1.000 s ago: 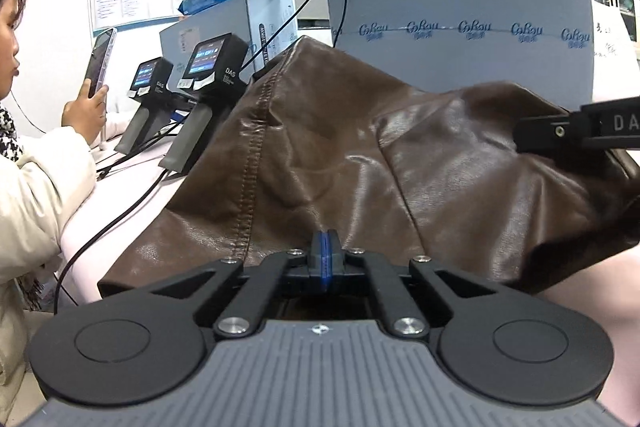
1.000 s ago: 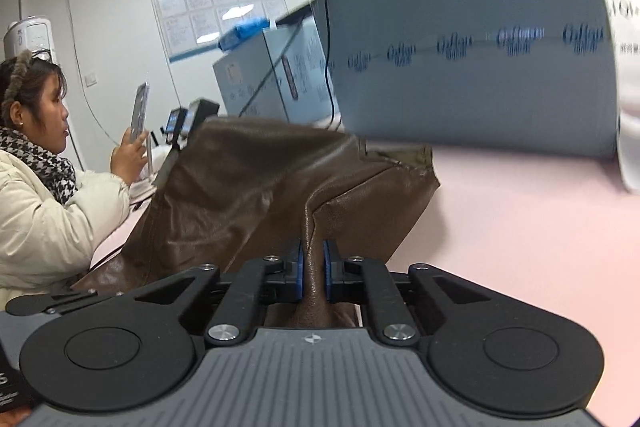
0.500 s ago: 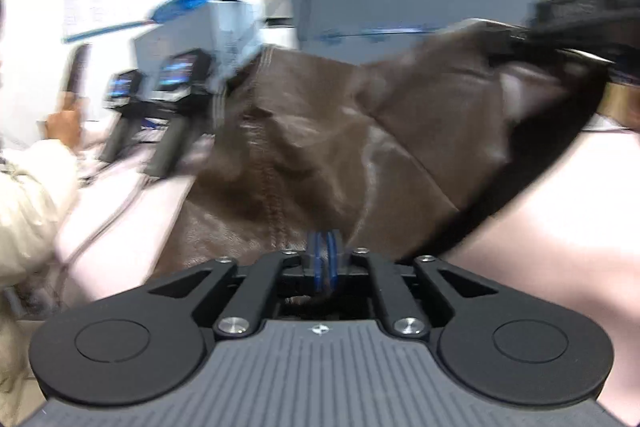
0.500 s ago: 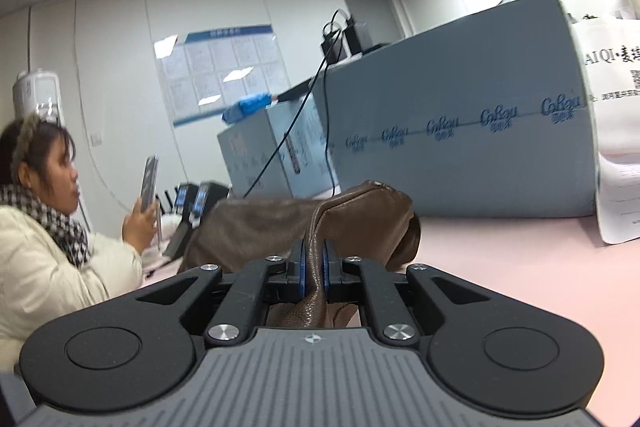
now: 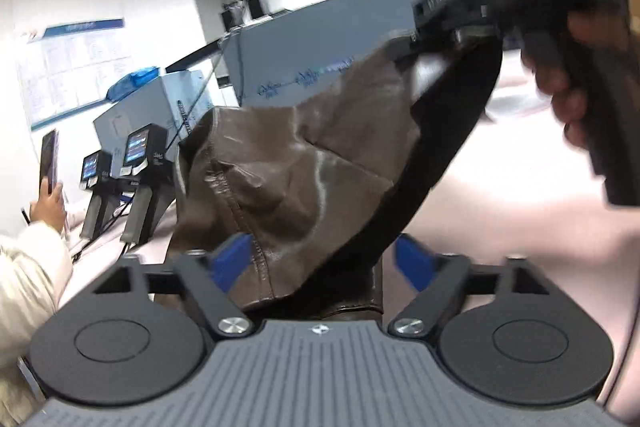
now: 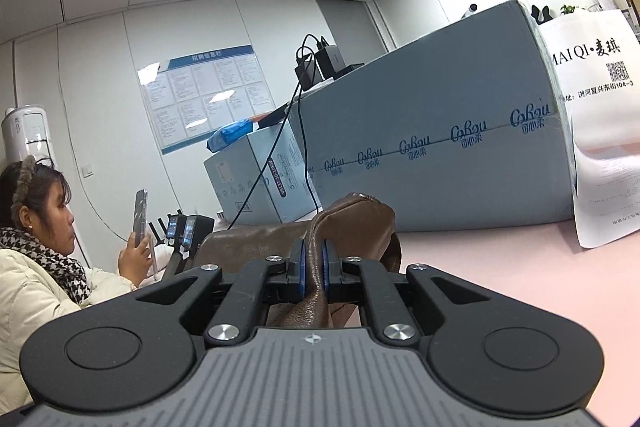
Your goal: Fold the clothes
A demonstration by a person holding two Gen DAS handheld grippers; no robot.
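- The left gripper [image 5: 324,259] has its jaws apart; they have just been opening. The brown leather garment [image 5: 304,167] lies between the two blue pads [image 5: 232,259], and the right pad stands clear of it. Whether the left pad touches the leather I cannot tell, because the picture is blurred there.
- The right gripper [image 6: 313,269] has its jaws closed on a fold of the same brown leather garment [image 6: 352,223], which stands up between the blue pads and bulges just beyond them.
- In the left wrist view the garment rises from the jaws up and to the right, showing its black lining, to the right gripper [image 5: 424,39], which holds the high end. A hand [image 5: 568,83] grips the handle of that gripper to the upper right of the jaws.
- The rest of the garment lies on the pink table [image 6: 500,275], ahead and to the left of the right jaws.
- Behind the garment, straight ahead of the right jaws, a large grey carton [image 6: 440,155] stands on the table and closes the view. A smaller blue-grey box [image 6: 256,183] is at its left, and black cables [image 6: 304,131] hang down from devices on top.
- A white printed bag [image 6: 600,131] leans at the right of the carton.
- Far to the left of both jaws, two spare grippers with lit screens [image 5: 136,183] stand on the table edge.
- A person in a cream jacket [image 6: 32,287] sits there and holds up a phone [image 6: 139,215].
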